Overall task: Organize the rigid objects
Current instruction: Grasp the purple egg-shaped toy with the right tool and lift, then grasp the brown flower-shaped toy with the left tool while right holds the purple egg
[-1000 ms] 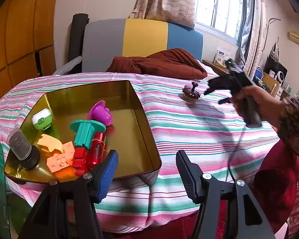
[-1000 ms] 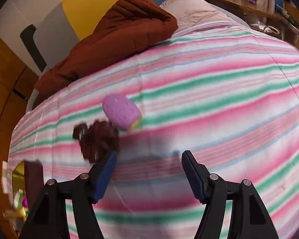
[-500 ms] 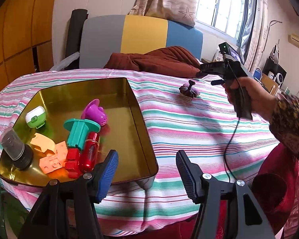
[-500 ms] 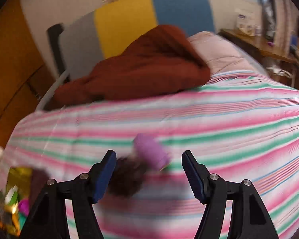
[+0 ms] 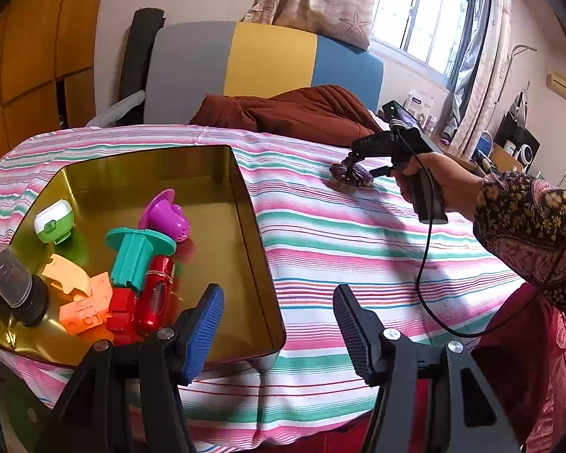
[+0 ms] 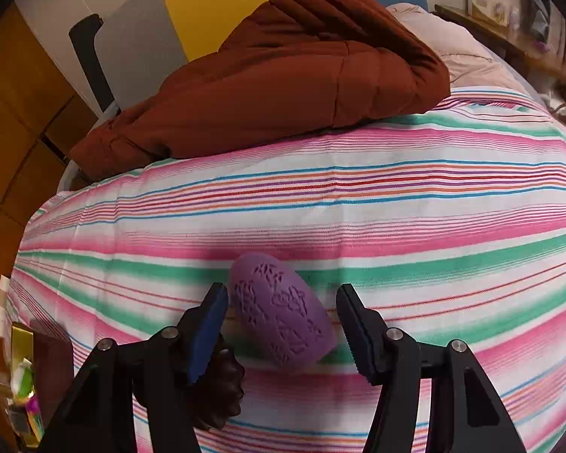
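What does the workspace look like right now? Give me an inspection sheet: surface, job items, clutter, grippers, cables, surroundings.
Surface: striped cloth over a bed, flat where visible.
Job's things: gold tray holds a green-white piece, purple cup, teal spool, red bottle, orange blocks and a dark jar. Outside it, a purple embossed piece and a dark brown piece lie on the cloth.
Clutter: brown jacket at the far edge.
Grippers: left gripper open, empty, near the tray's corner; right gripper open, its fingers either side of the purple embossed piece, not closed.
Cables: black cable hangs from the right gripper's handle.
Surroundings: headboard, window, wooden cabinets.
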Demonstrator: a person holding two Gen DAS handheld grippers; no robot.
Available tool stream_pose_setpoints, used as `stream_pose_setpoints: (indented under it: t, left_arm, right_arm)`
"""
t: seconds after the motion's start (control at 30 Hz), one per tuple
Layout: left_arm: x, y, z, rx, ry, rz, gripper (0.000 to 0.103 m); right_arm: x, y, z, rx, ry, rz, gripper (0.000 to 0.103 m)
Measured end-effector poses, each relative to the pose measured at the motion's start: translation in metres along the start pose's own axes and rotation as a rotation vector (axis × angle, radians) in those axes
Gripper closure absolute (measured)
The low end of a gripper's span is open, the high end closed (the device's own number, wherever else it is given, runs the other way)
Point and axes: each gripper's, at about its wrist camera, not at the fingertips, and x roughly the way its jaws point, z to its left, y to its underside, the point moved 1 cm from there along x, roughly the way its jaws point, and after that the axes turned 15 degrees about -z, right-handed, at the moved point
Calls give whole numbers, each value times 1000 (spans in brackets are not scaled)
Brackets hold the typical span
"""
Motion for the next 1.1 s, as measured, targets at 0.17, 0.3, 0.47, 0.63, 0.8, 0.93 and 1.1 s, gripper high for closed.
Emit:
stream_pose_setpoints:
  t: [0.17,0.3,0.47,0.63,0.8,0.93,1.1]
  left_arm:
    - [0,0,-7,7,8,4,42]
    - [3,-1,-12,21,8,9,42]
    - [5,-4,-16,27,14,7,42]
    - [14,-12,-25,41,26,9,42]
    - [37,-31,-47,45,67,5,42]
    - [69,-45,-73,84,91,16,39]
    - [124,-57,-100,92,112,81,37]
  right_arm:
    - [4,5,-3,-16,-12,15,44]
    - [-3,10,-8,-19,-15,34,51]
    - [-18,19,-22,2,0,49,53]
    - [-42,38,-49,131,12,71,53]
    - [-70,57,-65,211,88,69,56]
    - [-82,60,-82,250,141,32,56]
    - [-80,58,-87,240,165,30,56]
